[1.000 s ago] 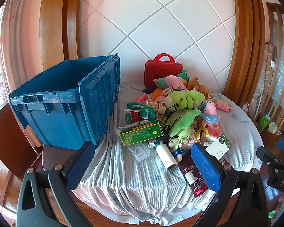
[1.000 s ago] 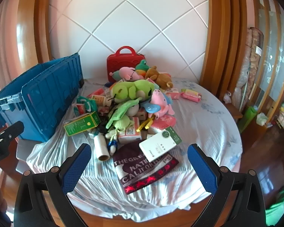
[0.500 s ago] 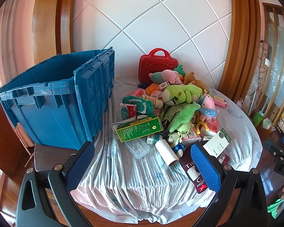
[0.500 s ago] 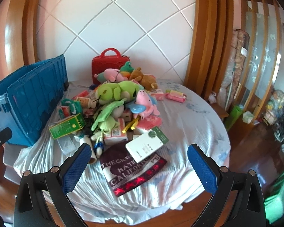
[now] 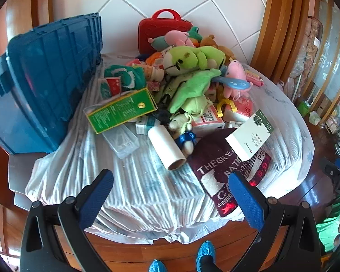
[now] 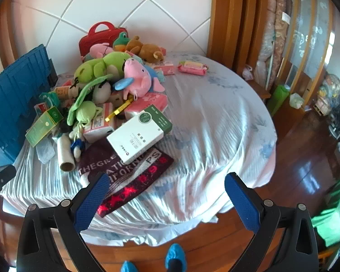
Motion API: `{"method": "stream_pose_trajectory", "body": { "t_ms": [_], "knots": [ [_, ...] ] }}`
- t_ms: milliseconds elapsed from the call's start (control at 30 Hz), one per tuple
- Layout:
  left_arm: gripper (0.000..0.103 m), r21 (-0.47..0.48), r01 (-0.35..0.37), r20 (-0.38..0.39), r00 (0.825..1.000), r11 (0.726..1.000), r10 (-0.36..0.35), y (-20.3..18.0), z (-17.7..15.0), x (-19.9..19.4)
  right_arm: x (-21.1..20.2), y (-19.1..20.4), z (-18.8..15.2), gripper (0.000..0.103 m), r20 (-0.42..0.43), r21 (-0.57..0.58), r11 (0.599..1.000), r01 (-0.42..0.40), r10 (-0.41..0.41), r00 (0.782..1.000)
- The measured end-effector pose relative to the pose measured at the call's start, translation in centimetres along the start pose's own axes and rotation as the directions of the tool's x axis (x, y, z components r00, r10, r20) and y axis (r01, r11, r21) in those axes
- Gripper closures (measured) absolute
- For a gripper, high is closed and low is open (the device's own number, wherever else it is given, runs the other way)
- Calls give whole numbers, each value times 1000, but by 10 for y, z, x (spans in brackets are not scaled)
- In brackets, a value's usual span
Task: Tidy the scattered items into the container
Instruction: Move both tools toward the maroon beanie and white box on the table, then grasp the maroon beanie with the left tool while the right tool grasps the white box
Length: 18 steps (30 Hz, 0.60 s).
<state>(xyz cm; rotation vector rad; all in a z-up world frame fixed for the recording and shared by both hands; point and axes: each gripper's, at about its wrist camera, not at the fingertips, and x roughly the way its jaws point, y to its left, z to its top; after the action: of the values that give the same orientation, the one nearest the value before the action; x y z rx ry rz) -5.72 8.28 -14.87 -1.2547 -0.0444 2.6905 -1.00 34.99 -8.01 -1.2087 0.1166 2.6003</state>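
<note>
We hold the left gripper (image 5: 171, 196) level, its jaws spread wide, blue pads (image 5: 97, 198) facing inward and gripping nothing. The right gripper (image 6: 166, 198) matches it: jaws wide apart, pads (image 6: 241, 205) bare. Both point forward and slightly downward.

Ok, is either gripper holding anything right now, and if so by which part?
Nothing is held. The left gripper and the right gripper both stand open over the table's near edge.

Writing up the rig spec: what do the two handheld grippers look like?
Both the left gripper and the right gripper are matte black plastic frames with silver pivot bolts. Each finger ends in a blue, dimple-textured rubber pad. No cables or sleeves show. The person wears blue shoe covers.
</note>
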Motion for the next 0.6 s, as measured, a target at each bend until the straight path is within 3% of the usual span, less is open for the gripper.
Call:
{"method": "stream_pose_trajectory", "body": {
  "t_ms": [267,467,600],
  "knots": [
    [0,-81,-109,-101,990,991,101,-57,8,70,82,-31,34,0,-123,-96,985,-143,131,984],
    [1,-125,-192,-217,963,973,162,-66,-12,115,140,8,36,0,-238,-201,941,-273,224,945],
    [2,-114,-216,-241,953,970,183,-64,-17,134,172,35,27,0,-296,-228,920,-318,246,923]
  ]
}}
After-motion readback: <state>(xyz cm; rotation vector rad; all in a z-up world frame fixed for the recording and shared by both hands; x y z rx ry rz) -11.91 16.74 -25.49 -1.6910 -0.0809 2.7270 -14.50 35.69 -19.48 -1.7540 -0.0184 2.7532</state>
